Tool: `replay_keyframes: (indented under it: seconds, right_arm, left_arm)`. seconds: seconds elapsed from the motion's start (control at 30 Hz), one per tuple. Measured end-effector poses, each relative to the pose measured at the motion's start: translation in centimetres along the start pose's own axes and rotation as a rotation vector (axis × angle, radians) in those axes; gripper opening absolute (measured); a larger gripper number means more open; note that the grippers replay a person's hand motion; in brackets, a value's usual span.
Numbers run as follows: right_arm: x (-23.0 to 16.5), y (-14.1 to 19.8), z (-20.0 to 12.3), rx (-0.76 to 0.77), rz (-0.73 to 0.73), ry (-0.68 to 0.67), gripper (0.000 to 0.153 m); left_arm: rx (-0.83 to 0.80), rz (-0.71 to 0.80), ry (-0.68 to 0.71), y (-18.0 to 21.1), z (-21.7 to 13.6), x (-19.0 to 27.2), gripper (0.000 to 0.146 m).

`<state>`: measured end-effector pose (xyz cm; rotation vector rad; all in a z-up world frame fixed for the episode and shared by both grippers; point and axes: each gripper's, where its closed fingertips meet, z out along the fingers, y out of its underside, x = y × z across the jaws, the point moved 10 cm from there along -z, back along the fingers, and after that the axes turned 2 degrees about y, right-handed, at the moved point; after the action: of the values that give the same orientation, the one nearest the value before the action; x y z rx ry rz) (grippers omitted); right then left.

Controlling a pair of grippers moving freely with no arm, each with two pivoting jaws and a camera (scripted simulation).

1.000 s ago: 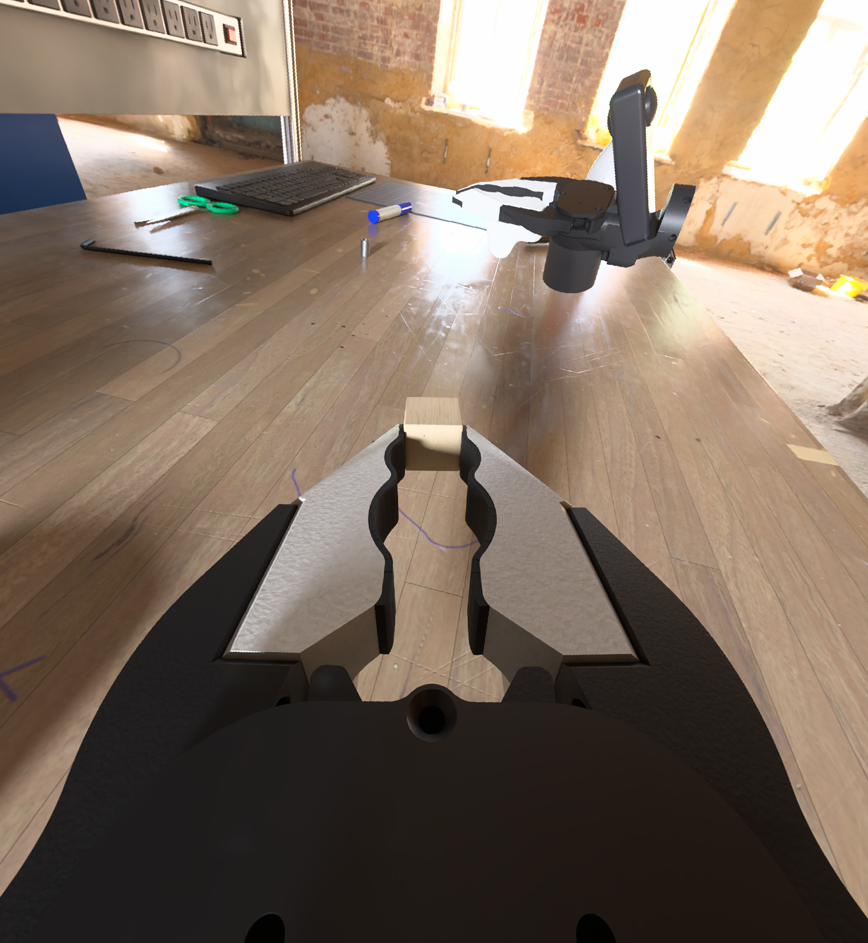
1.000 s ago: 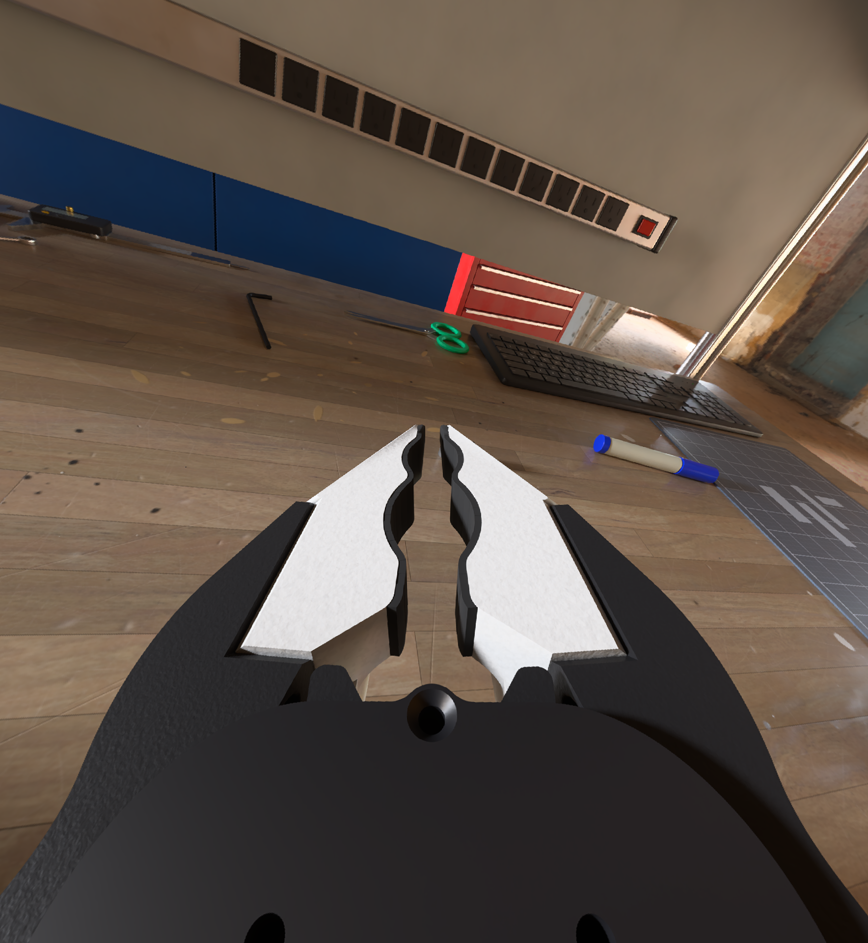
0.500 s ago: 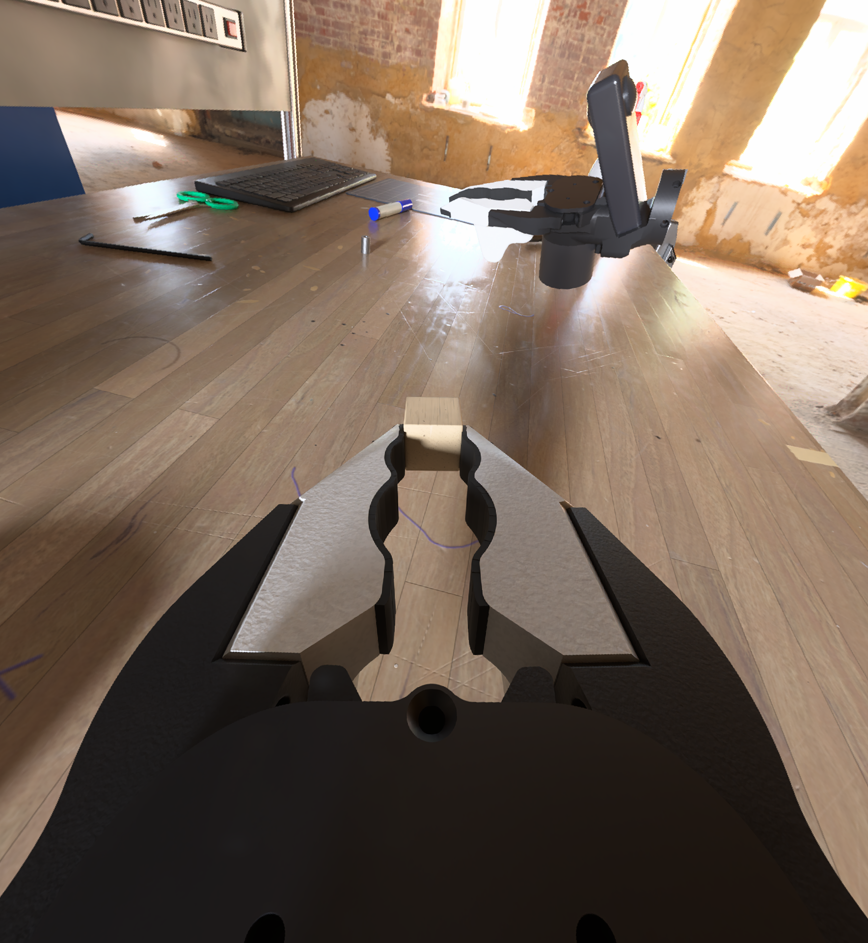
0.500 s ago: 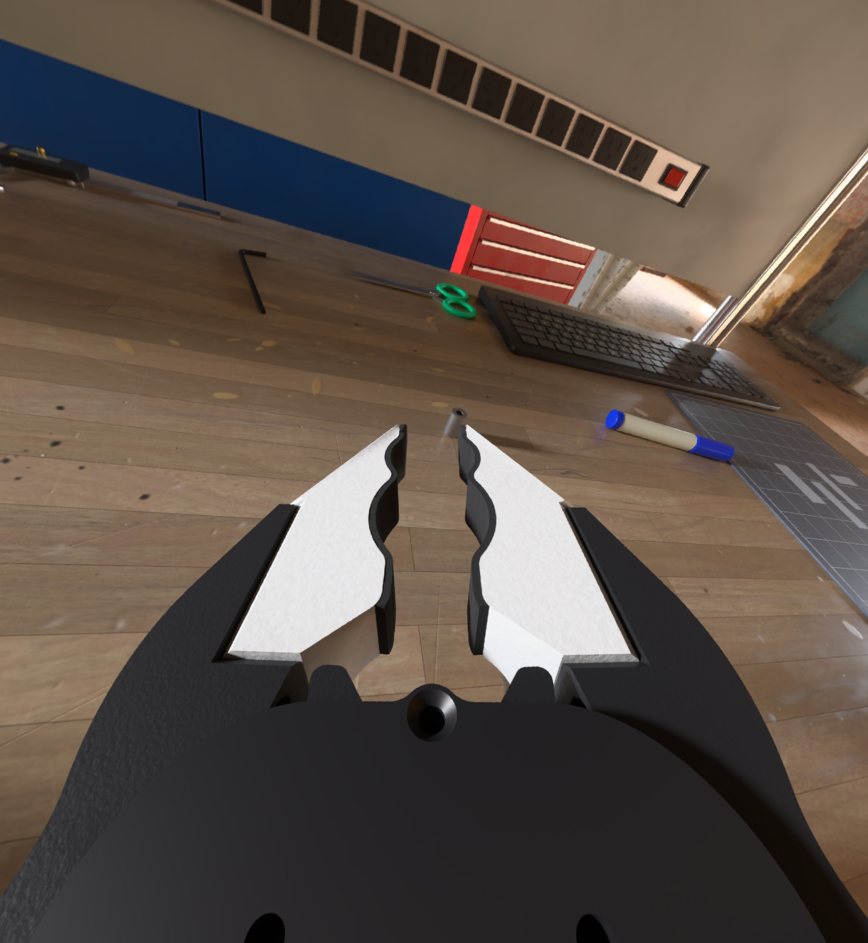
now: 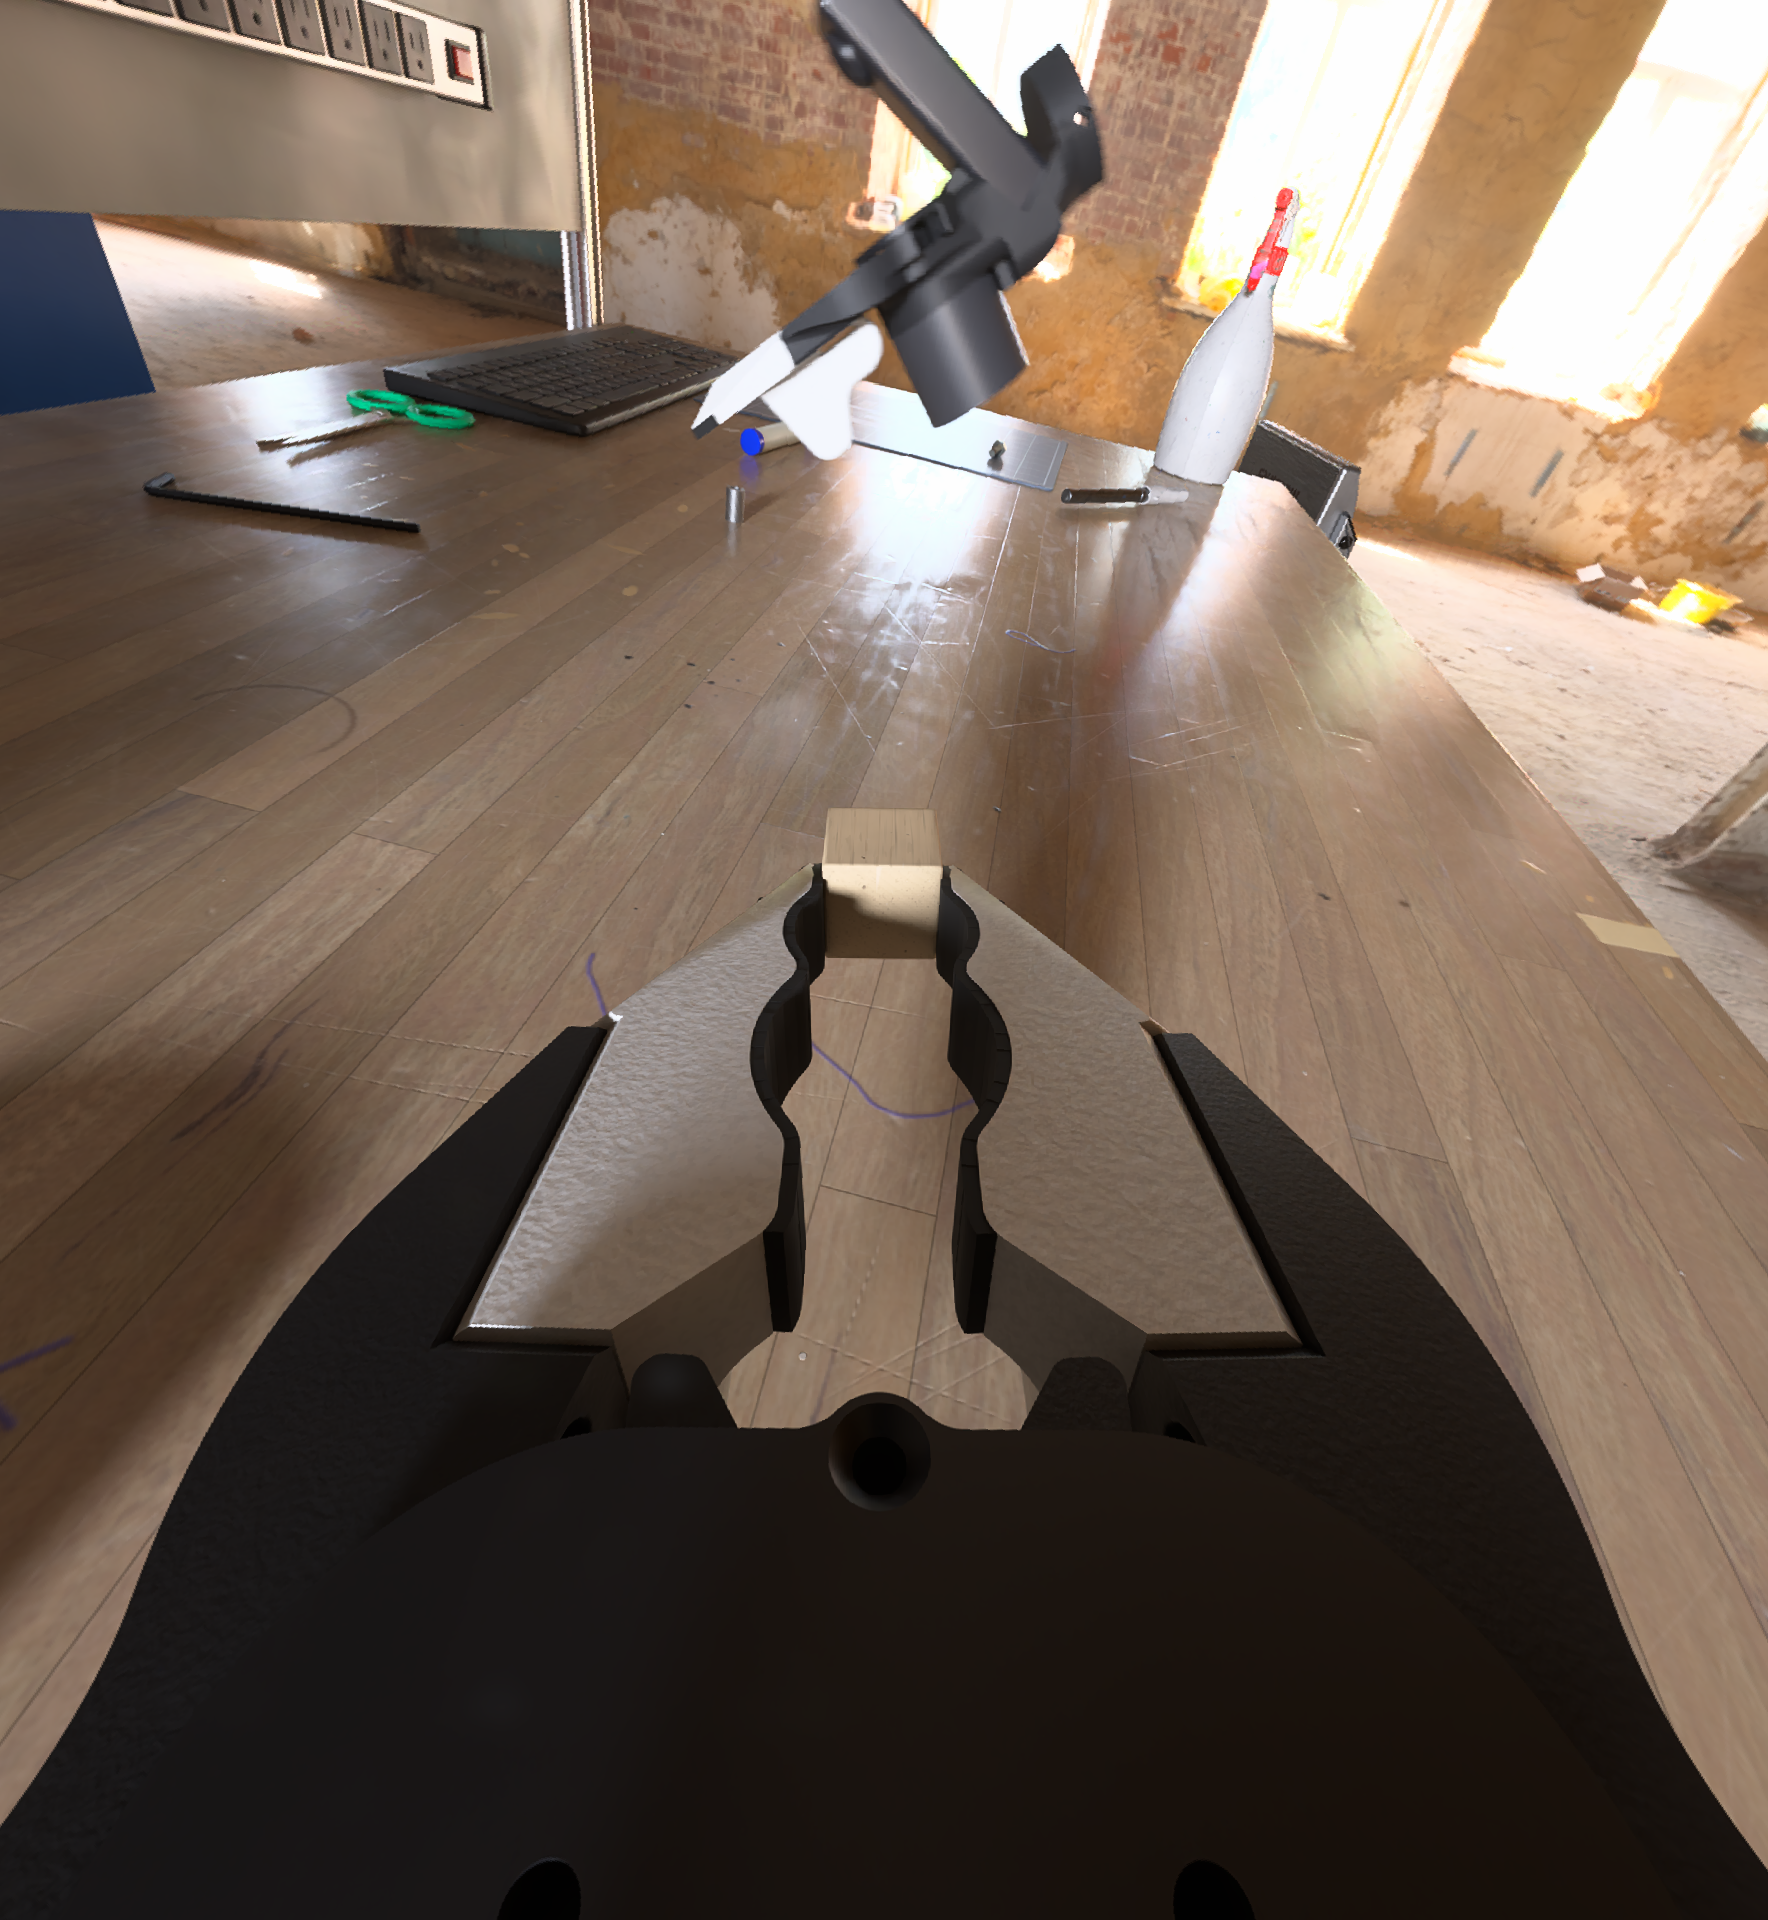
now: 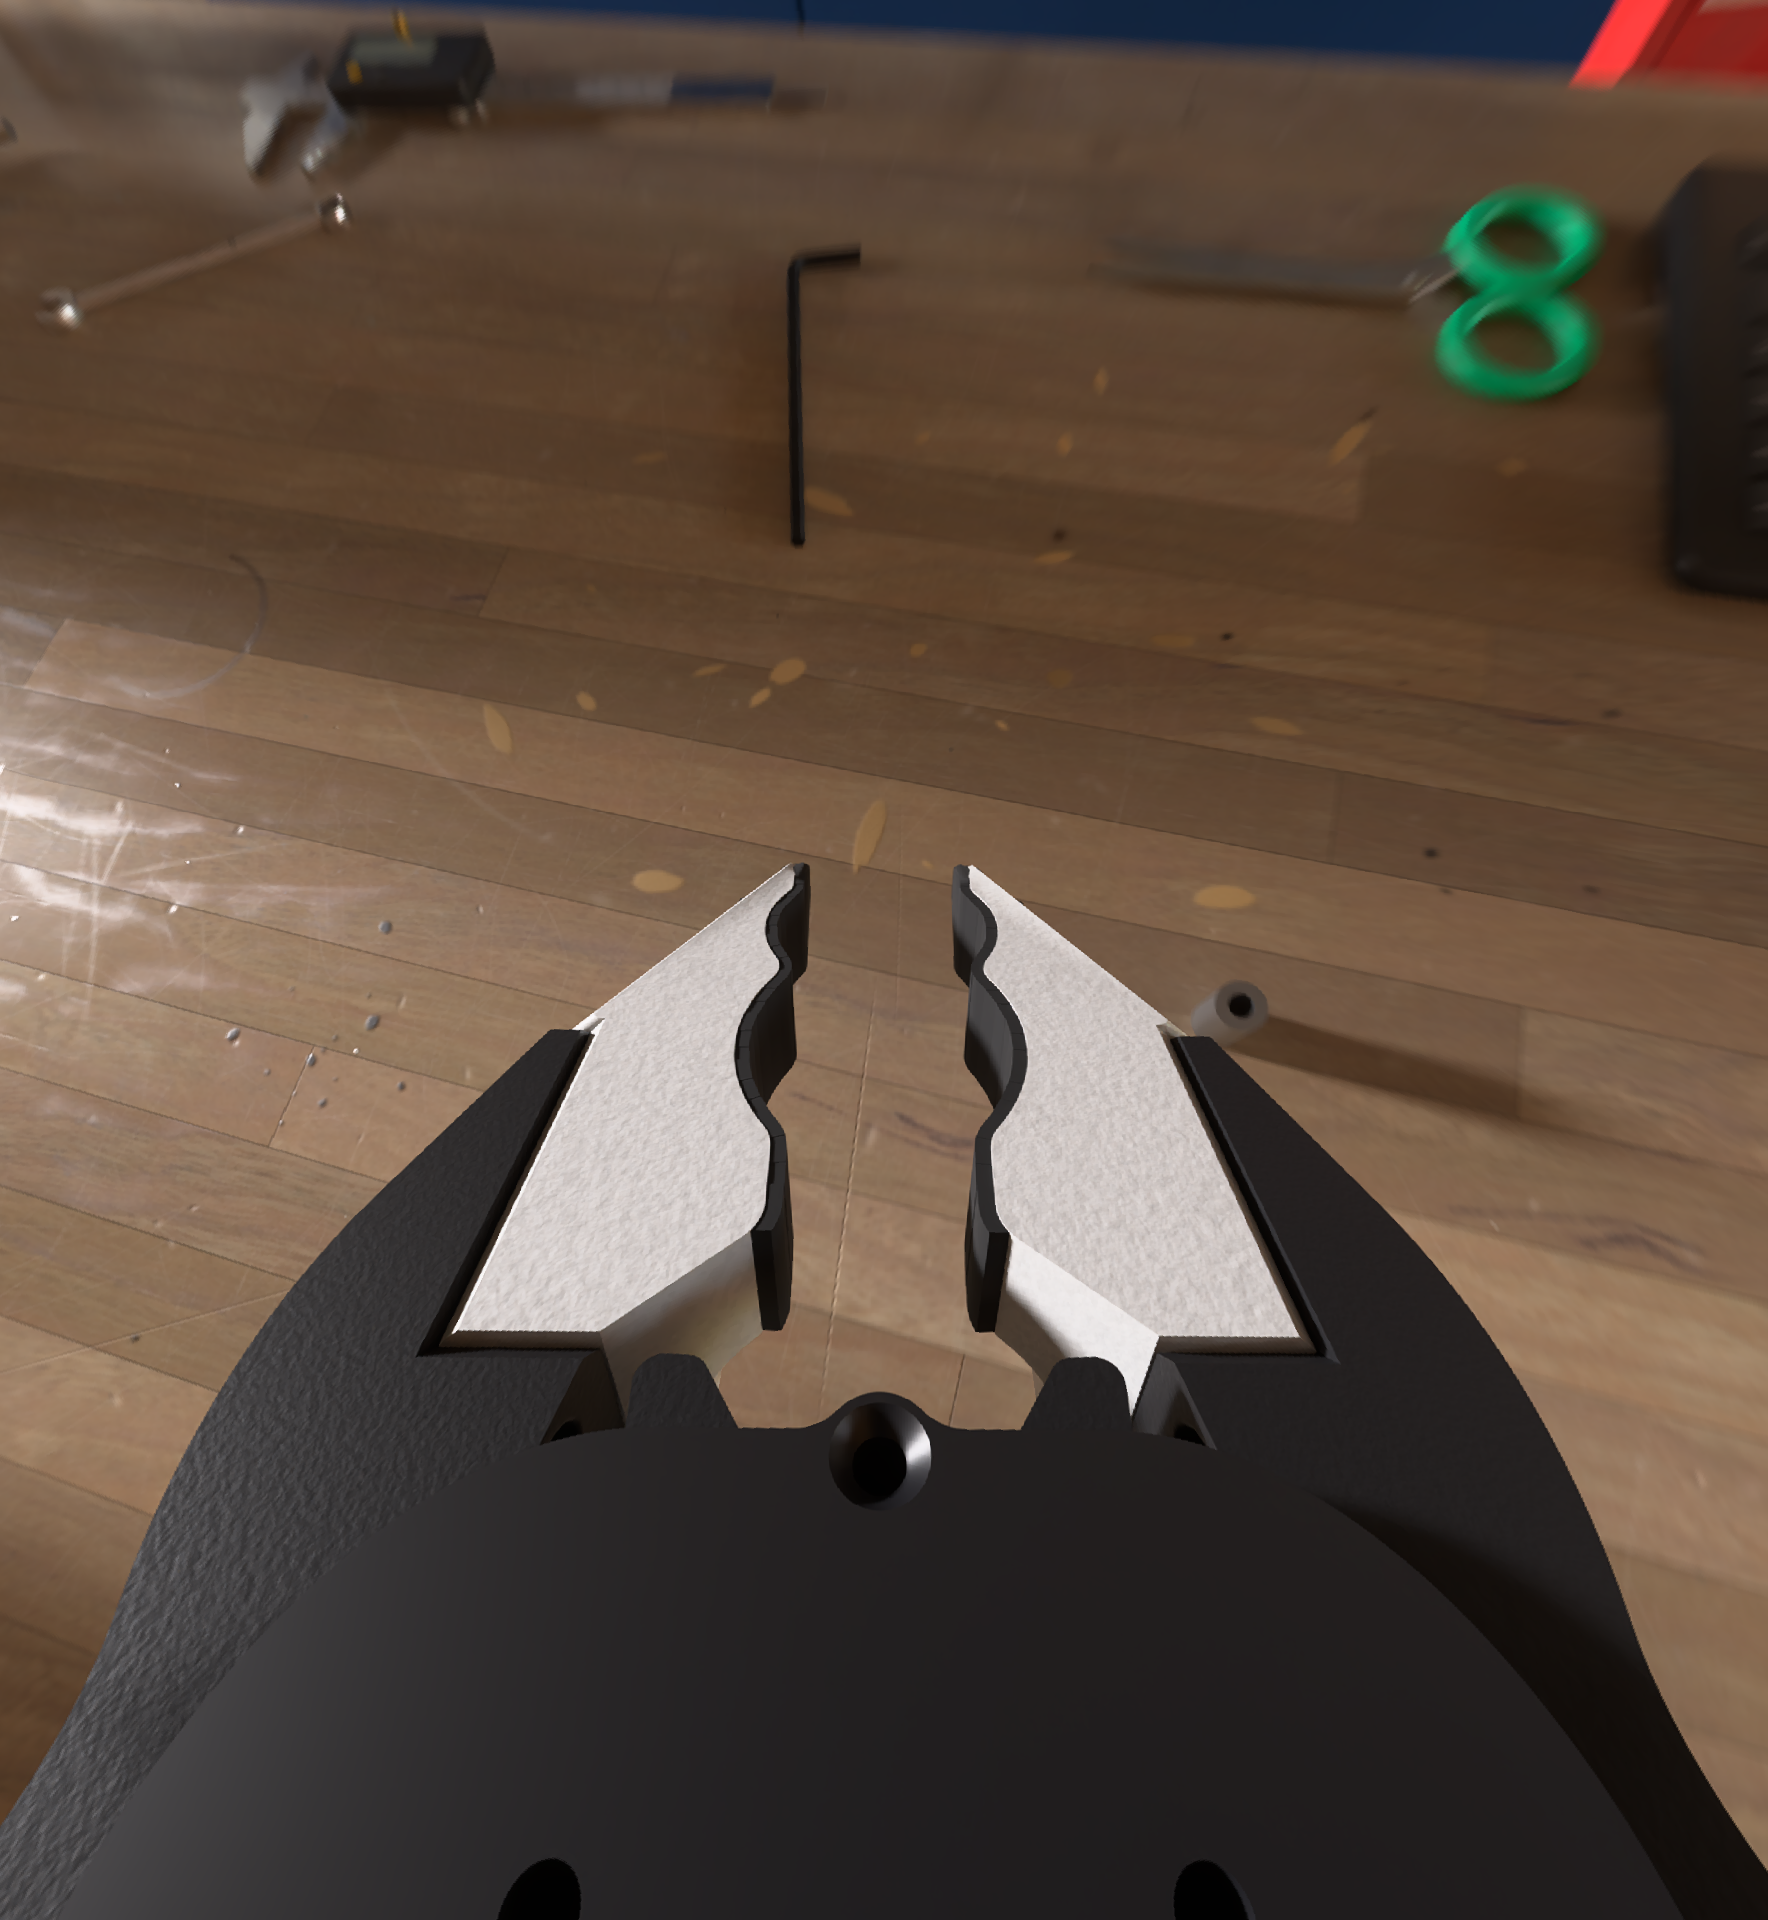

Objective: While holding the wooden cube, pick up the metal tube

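Wooden plank counter (image 5: pixel 464 727), scuffed and glossy in patches, with a peeling brick-and-plaster room and bright windows behind.

Item 1: my left gripper (image 5: pixel 881 883), closed on the wooden cube (image 5: pixel 880 896); the cube sits pinched between the fingertips, its front half sticking out past them, above the counter.

Item 2: my right gripper (image 6: pixel 881 871), tilted down toward the counter, jaws parted to a moderate gap with nothing between them. Seen from the left wrist view, it hangs in the air (image 5: pixel 714 421) above the far part of the counter.

Item 3: metal tube (image 6: pixel 1230 1010), short, grey, standing upright on the counter just right of my right fingertip (image 6: pixel 1005 935), outside the jaws, apart from them. From the left it shows far off (image 5: pixel 734 504), below the right gripper.

Item 4: black hex key (image 6: pixel 799 395), lying flat.

Item 5: green-handled scissors (image 6: pixel 1482 296).

Item 6: black keyboard (image 5: pixel 568 374).

Item 7: blue-capped marker (image 5: pixel 755 441).

Item 8: white spray bottle (image 5: pixel 1223 395), upright near the counter's edge.

Item 9: digital caliper (image 6: pixel 371 88), blurred.
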<state>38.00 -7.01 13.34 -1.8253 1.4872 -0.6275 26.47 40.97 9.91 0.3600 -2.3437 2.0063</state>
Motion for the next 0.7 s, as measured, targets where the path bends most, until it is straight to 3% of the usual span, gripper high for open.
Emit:
replay_keyframes:
  seconds: [0.13,0.27,0.33,0.47,0.6,0.7]
  right_arm:
    - [1.7,-1.0,3.6,-0.221,0.053,-0.131,0.022]
    - [3.8,-0.5,4.7,-0.396,0.011,0.005,0.021]
    - [4.7,-0.6,4.4,-0.391,0.031,0.002,0.021]
    - [5.4,-1.9,1.7,-0.301,-0.014,0.119,0.025]
    - [7.1,-2.0,0.5,-0.319,0.058,0.162,0.040]
    - [7.5,-1.4,0.5,-0.328,0.081,0.186,0.041]
  left_arm:
    - [-0.001,-0.007,0.004,0.0,0.0,-0.1,0.020]
    - [0.000,-0.012,0.007,0.0,0.0,-0.1,0.020]
    - [-0.002,-0.012,0.008,0.0,0.0,-0.1,0.020]
    - [0.000,-0.012,0.007,0.0,0.0,-0.1,0.020]
    - [-0.002,-0.011,0.006,0.0,0.0,-0.1,0.020]
    - [-0.002,-0.010,0.005,0.0,0.0,-0.1,0.020]
